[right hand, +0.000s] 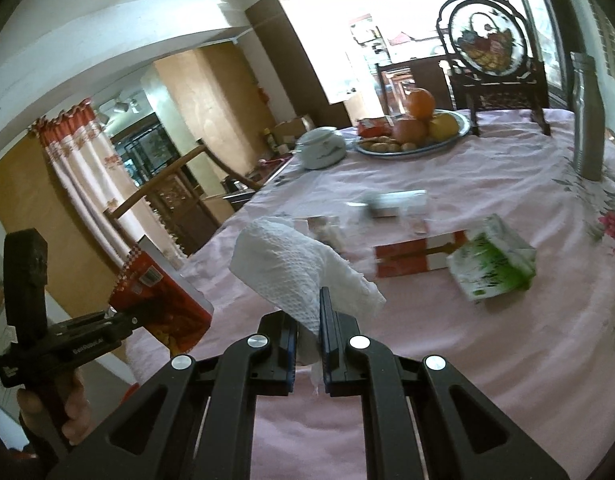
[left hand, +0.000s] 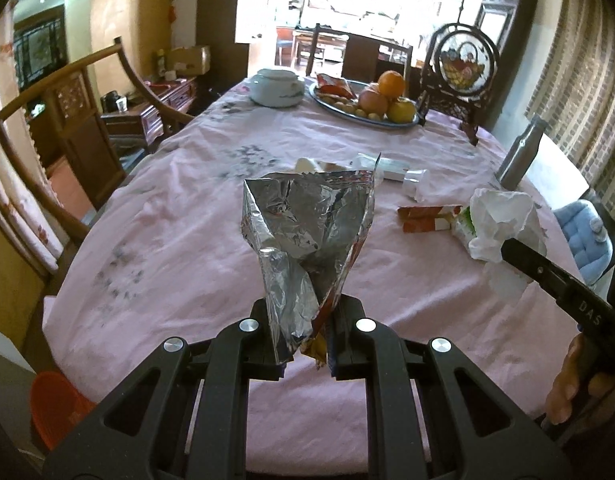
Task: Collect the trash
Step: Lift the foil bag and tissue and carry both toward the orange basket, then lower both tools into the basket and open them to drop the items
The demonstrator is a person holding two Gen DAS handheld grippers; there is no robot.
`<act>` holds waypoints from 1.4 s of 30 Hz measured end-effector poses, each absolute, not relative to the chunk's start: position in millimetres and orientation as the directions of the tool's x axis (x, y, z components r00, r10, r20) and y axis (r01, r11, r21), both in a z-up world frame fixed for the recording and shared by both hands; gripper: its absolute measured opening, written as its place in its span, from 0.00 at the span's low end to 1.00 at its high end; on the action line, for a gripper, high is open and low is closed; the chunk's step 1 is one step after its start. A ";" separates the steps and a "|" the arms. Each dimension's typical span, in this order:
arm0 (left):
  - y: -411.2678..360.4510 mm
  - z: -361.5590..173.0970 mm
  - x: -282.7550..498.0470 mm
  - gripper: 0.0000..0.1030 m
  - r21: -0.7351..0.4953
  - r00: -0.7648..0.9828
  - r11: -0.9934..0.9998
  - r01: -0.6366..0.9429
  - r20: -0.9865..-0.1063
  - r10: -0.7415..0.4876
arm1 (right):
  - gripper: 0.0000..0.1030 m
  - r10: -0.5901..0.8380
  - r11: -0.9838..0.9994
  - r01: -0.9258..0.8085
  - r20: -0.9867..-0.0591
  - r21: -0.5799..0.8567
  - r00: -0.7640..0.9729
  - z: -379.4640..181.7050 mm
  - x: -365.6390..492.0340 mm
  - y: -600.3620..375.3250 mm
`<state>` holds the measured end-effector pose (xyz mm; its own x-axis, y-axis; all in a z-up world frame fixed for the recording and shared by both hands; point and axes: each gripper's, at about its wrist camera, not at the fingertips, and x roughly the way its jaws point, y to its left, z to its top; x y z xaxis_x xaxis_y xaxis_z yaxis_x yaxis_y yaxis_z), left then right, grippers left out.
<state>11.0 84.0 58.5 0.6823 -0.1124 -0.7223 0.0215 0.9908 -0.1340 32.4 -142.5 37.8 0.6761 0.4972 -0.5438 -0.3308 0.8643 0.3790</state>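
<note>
My left gripper is shut on a crumpled foil snack bag, silver inside with a red printed outside, held up above the pink tablecloth. In the right wrist view the same bag shows its red side at the left, in the other gripper held by a hand. My right gripper is shut on a white paper towel, which also appears at the right of the left wrist view. On the cloth lie a red and white carton, a green and white packet and a white tube.
At the far end stand a fruit plate, a white lidded bowl and a framed ornament. A steel bottle is at the right. Wooden chairs flank the left edge. An orange bin sits below the near left corner.
</note>
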 end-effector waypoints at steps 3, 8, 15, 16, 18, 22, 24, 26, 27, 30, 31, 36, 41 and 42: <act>97.9 60.2 -6.1 0.16 -0.144 0.696 0.990 0.004 -0.711 -0.106 | 0.10 0.512 0.858 -0.359 -0.543 0.368 0.666 42.0 22.0 -127.2; 124.9 58.4 -29.7 0.16 -0.156 0.703 0.986 -0.053 -0.708 -0.075 | 0.10 0.551 0.835 -0.423 -0.541 0.352 0.636 47.0 7.1 -92.7; 174.6 48.3 -64.7 0.16 -0.169 0.708 0.970 -0.176 -0.706 0.005 | 0.10 0.614 0.780 -0.536 -0.562 0.323 0.555 46.8 -10.3 -23.9; 184.1 46.0 -69.8 0.16 -0.171 0.706 0.965 -0.199 -0.708 0.020 | 0.10 0.622 0.770 -0.554 -0.569 0.318 0.538 46.4 -12.4 -11.5; 199.4 42.7 -77.6 0.16 -0.175 0.701 0.956 -0.235 -0.712 0.042 | 0.10 0.633 0.753 -0.582 -0.578 0.307 0.514 45.7 -16.5 9.3; 234.8 35.1 -95.7 0.16 -0.178 0.689 0.929 -0.324 -0.717 0.102 | 0.10 0.659 0.705 -0.649 -0.604 0.288 0.448 41.7 -27.7 58.8; 248.5 30.3 -103.8 0.16 -0.168 0.679 0.918 -0.361 -0.722 0.135 | 0.10 0.668 0.682 -0.674 -0.614 0.282 0.420 39.2 -32.5 78.8; 263.6 24.0 -112.1 0.16 -0.169 0.665 0.904 -0.394 -0.731 0.154 | 0.10 0.677 0.656 -0.703 -0.627 0.276 0.386 35.6 -38.5 101.0; 270.9 21.4 -115.5 0.16 -0.170 0.659 0.897 -0.408 -0.735 0.160 | 0.10 0.679 0.645 -0.714 -0.633 0.274 0.371 33.5 -40.8 110.5; 295.9 10.5 -128.8 0.16 -0.174 0.634 0.867 -0.467 -0.750 0.190 | 0.10 0.681 0.611 -0.746 -0.657 0.266 0.324 26.7 -48.4 140.6; 301.5 7.9 -133.4 0.16 -0.173 0.628 0.860 -0.481 -0.752 0.200 | 0.10 0.679 0.596 -0.759 -0.668 0.260 0.304 23.7 -51.8 154.2; 342.0 -15.7 -154.4 0.16 -0.182 0.576 0.807 -0.562 -0.787 0.224 | 0.10 0.670 0.545 -0.801 -0.704 0.250 0.236 11.5 -63.1 200.1; 374.7 -37.0 -173.8 0.16 -0.188 0.528 0.760 -0.622 -0.817 0.230 | 0.10 0.661 0.476 -0.843 -0.734 0.251 0.155 -3.4 -78.1 246.7; 380.0 -41.3 -176.8 0.16 -0.190 0.520 0.751 -0.632 -0.823 0.229 | 0.10 0.658 0.462 -0.851 -0.740 0.249 0.141 -6.2 -81.2 255.7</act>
